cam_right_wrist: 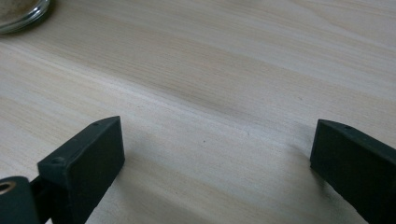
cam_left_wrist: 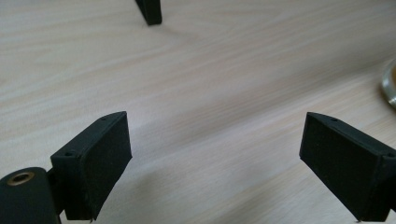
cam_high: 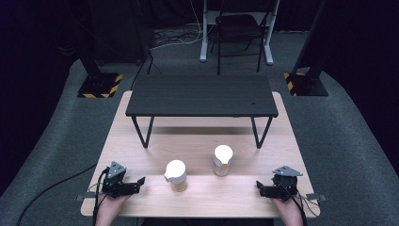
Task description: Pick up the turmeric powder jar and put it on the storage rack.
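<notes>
- Glass jars stood upright mid-table: left jar (cam_high: 175, 175) just inward of the left gripper (cam_high: 139, 181), right jar (cam_high: 222, 160) inward of the right gripper (cam_high: 259, 186).
- Both grippers gaped, empty, facing inward.
- Left sat nearer its jar.

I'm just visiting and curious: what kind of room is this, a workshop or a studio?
Probably a recording studio or lab set up for filming handling tasks. Dark surroundings ring a lit wooden table, hazard-striped stand bases sit on the grey carpet, and cabled grippers, left gripper and right gripper, flank two jars.
</notes>
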Motion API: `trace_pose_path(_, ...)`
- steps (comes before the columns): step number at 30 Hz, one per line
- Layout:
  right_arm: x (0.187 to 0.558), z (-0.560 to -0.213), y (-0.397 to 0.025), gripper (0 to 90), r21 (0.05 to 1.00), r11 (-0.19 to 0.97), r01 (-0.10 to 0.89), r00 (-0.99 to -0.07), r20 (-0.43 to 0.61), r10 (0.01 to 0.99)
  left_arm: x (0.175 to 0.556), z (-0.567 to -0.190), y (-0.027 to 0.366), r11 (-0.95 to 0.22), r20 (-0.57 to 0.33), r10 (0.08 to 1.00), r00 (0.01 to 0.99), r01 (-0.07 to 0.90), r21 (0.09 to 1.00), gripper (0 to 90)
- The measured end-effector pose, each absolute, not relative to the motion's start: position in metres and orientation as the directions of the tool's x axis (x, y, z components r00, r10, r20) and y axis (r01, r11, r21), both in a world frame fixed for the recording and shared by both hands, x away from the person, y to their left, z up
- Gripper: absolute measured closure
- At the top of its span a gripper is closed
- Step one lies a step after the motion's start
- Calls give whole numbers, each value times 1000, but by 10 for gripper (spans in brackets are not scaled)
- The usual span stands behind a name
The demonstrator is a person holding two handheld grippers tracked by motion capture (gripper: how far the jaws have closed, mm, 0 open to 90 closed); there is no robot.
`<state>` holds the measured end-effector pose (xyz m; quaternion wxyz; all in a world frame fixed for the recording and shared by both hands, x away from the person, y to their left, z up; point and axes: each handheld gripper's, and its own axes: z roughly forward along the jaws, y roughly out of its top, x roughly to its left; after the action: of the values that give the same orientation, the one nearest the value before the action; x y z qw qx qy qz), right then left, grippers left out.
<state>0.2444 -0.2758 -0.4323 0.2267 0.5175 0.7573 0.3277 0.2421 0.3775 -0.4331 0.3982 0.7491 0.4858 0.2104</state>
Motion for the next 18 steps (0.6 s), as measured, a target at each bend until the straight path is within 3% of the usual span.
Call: trace_pose_path(18,244,-432,-276,20,731,250,635,-361,-4,932,219,-414,372,-178,-84,846,527,428,886,95)
